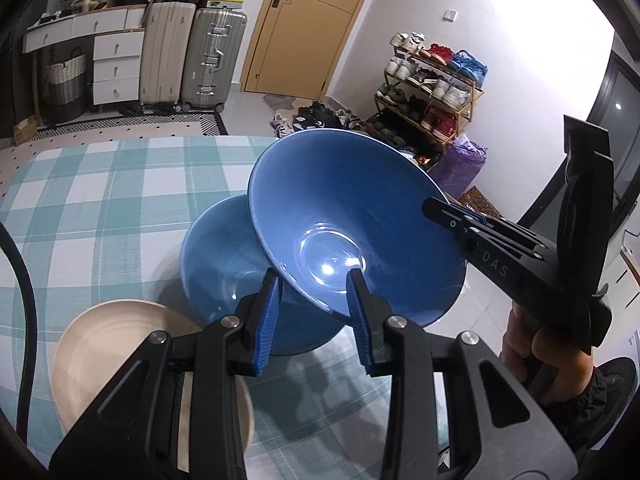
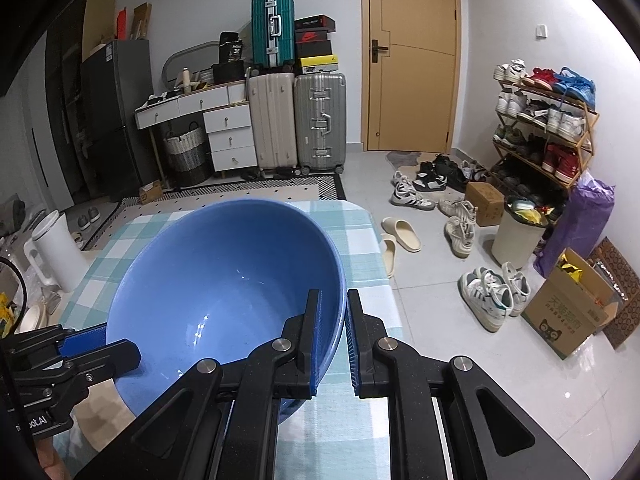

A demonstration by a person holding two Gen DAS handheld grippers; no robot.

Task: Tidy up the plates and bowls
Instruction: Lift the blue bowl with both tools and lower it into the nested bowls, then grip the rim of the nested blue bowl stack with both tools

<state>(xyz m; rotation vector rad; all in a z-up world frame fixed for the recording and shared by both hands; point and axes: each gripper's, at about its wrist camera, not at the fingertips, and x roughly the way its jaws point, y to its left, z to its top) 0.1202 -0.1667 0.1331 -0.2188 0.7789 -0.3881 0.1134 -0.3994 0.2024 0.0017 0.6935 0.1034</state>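
Note:
A blue bowl (image 1: 344, 216) hangs tilted above a second blue bowl (image 1: 224, 264) that rests on the checked tablecloth (image 1: 100, 200). My right gripper (image 2: 332, 344) is shut on the tilted bowl's (image 2: 224, 280) rim and holds it up; it also shows in the left wrist view (image 1: 440, 208) at the bowl's right edge. My left gripper (image 1: 312, 316) is open, its jaws straddling the tilted bowl's lower rim without clamping it. A cream plate (image 1: 112, 348) lies at the near left, partly hidden by my left gripper.
The table's far and right edges drop to a tiled floor with scattered shoes (image 2: 412, 192), a shoe rack (image 2: 548, 120), a bin (image 2: 516, 232) and a cardboard box (image 2: 568, 308). Suitcases (image 2: 296, 124) and drawers (image 2: 228, 132) stand by the far wall.

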